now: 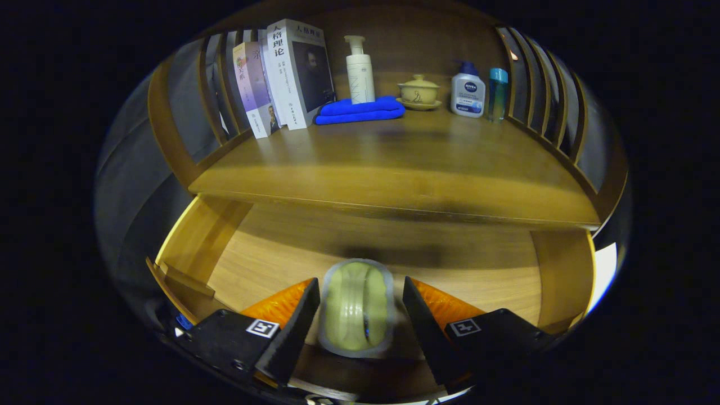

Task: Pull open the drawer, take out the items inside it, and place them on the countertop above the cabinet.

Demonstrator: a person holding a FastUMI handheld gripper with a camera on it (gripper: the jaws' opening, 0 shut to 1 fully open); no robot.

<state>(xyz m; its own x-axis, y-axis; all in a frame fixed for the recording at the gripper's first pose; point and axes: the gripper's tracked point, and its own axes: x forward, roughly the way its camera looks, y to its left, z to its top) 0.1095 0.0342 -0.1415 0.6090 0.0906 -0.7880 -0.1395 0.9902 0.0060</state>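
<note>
I find the drawer already open, my fingers spread apart either side of the pale green container lying inside, unclamped; lifting it to the worktop remains.

Home setting: wooden cabinet countertop with books, toiletry bottles, lidded teacup.

Dim warm light, soft shadows, strong fisheye bending at edges.
</note>
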